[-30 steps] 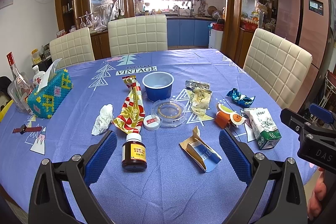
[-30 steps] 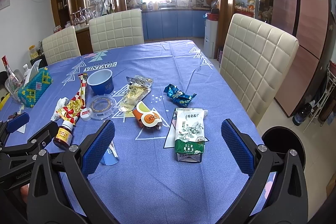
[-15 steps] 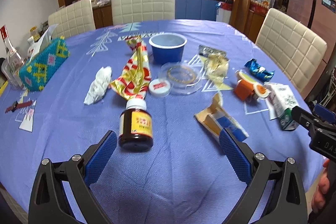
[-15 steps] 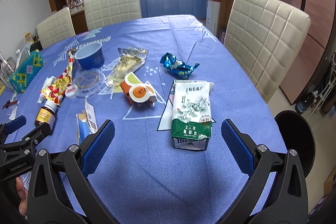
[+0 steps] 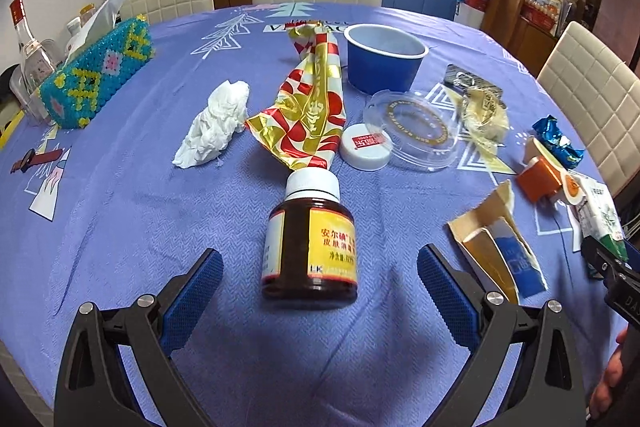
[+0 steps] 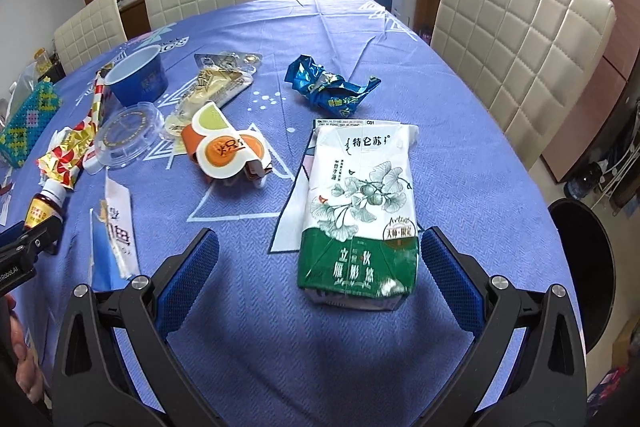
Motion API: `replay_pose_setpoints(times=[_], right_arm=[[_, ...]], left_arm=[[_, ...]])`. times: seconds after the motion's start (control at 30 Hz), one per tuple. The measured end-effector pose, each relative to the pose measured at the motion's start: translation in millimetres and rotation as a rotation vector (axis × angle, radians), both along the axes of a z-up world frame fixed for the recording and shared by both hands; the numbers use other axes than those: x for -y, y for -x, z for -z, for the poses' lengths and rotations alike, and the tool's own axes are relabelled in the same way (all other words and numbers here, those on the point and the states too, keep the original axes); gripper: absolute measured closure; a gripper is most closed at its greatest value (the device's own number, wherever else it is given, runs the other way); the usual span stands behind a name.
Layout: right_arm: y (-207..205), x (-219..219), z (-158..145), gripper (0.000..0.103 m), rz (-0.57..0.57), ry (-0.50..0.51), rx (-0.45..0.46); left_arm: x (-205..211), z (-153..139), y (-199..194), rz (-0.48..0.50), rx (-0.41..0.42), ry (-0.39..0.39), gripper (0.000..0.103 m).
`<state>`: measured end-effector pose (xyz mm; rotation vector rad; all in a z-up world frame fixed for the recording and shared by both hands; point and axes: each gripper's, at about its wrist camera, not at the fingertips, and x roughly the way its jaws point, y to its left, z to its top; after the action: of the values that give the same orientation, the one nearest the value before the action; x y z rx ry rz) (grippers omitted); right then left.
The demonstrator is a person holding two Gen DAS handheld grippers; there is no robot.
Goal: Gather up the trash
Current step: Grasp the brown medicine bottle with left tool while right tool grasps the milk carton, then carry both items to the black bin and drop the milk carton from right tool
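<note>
Between the spread fingers of the left gripper (image 5: 320, 279) stands a brown medicine bottle (image 5: 310, 247) on the blue tablecloth (image 5: 132, 211); an off-centre squeeze could topple it. On the right wrist view, the right gripper (image 6: 318, 267) gapes just short of a flattened milk carton (image 6: 360, 211), whose slick film might slip.

Beaded tissue box (image 5: 96, 73) beside a glass bottle (image 5: 30, 47).

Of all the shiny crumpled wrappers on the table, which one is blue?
The blue wrapper, lying alone toward the far right beyond the milk carton. The long wrapper beside the tissue is red and gold instead.
</note>
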<state>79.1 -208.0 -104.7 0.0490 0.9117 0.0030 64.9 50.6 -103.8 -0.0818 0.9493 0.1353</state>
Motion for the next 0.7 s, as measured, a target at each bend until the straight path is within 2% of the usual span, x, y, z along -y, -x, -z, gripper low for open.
replay_pose_setpoints(times=[0.1, 0.17, 0.2, 0.27, 0.3, 0.33, 0.4, 0.57, 0.7], right_arm=[[-5, 3, 3, 0.004, -0.004, -0.002, -0.011], [-8, 5, 5, 0.009, -0.009, -0.006, -0.018], [-9, 6, 6, 0.015, -0.013, -0.010, -0.026], [-11, 9, 8, 0.028, -0.012, -0.022, -0.038], [-10, 10, 8, 0.040, -0.008, -0.018, -0.037], [-9, 11, 7, 0.044, -0.011, -0.017, -0.030], [-5, 14, 3, 0.046, -0.020, -0.051, -0.012], [4, 17, -11, 0.046, -0.005, -0.013, 0.053], [7, 27, -18, 0.046, 0.010, -0.018, 0.072]], left_arm=[[2, 5, -5, -0.001, -0.009, -0.033, 0.012], [4, 10, -8, -0.002, -0.028, -0.052, 0.037], [5, 11, -7, 0.002, -0.023, -0.042, 0.041], [6, 10, -6, 0.005, -0.014, -0.047, 0.060], [7, 9, -6, 0.007, -0.015, -0.054, 0.060], [9, 9, -6, 0.007, -0.018, -0.054, 0.060], [10, 8, -7, 0.007, -0.013, -0.046, 0.060], [20, -6, -5, 0.018, 0.020, -0.037, 0.060], [41, -25, -6, 0.057, 0.065, -0.036, 0.060]])
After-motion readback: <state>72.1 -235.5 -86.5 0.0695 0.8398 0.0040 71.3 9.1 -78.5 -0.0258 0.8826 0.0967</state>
